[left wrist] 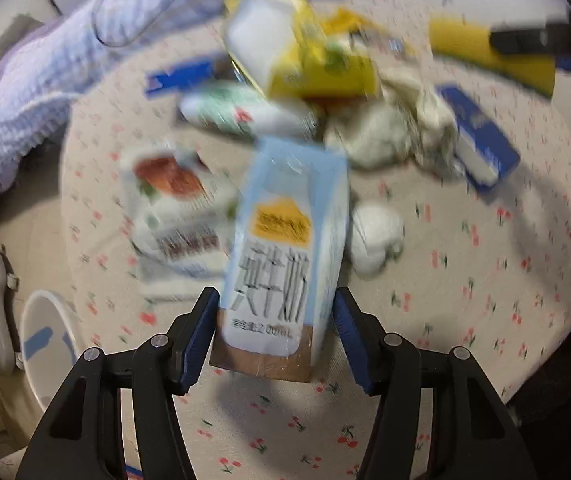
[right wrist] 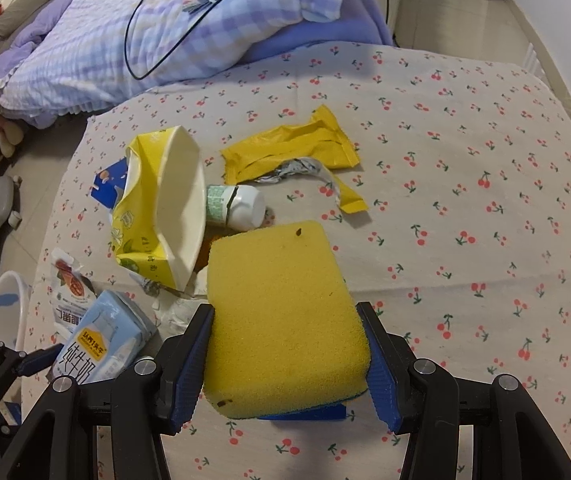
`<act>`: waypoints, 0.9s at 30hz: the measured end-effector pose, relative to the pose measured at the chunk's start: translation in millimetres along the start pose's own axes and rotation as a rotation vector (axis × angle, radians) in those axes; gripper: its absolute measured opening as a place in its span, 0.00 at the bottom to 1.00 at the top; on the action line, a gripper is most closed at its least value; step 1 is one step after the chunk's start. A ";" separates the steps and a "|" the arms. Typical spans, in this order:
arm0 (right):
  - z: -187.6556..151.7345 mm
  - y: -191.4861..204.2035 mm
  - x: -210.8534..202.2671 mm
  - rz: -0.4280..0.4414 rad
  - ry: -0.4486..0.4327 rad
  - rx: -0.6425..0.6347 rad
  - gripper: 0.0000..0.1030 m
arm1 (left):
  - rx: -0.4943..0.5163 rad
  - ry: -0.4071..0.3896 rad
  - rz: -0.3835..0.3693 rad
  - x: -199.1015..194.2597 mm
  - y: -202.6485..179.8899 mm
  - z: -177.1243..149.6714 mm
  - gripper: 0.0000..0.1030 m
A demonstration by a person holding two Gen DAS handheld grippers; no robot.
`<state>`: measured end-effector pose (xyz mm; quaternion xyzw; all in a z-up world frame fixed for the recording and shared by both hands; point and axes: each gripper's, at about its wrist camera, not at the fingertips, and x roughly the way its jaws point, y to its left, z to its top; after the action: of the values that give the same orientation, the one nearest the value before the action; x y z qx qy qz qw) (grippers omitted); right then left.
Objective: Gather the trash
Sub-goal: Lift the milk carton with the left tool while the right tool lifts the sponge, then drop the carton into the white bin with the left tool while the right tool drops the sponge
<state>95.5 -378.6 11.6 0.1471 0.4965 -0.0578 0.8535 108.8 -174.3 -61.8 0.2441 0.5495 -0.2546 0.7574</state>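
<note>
Pale-blue milk carton (left wrist: 285, 248), light and crushable, sits gripped near its base in the left claw (left wrist: 275, 336), above the cherry-print counter (left wrist: 465, 280); right claw (right wrist: 285, 354) squeezes a soft yellow sponge (right wrist: 281, 316).

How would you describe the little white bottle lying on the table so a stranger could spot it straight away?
Start at the cherry-print tablecloth, then find the tall yellow tissue pack in the trash pile. The white bottle lies on its side against the pack's right edge, beyond the yellow sponge. It is the only round plastic item, with a green-patterned label.
</note>
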 end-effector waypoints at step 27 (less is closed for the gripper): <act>-3.9 125.3 -2.4 0.168 -0.035 -0.168 0.58 | -0.547 -0.237 -0.005 -81.0 157.0 -89.1 0.54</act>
<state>121.8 -258.5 36.1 0.1151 0.4705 0.0531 0.8732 126.8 10.9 5.1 -0.0019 0.5059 -0.1259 0.8534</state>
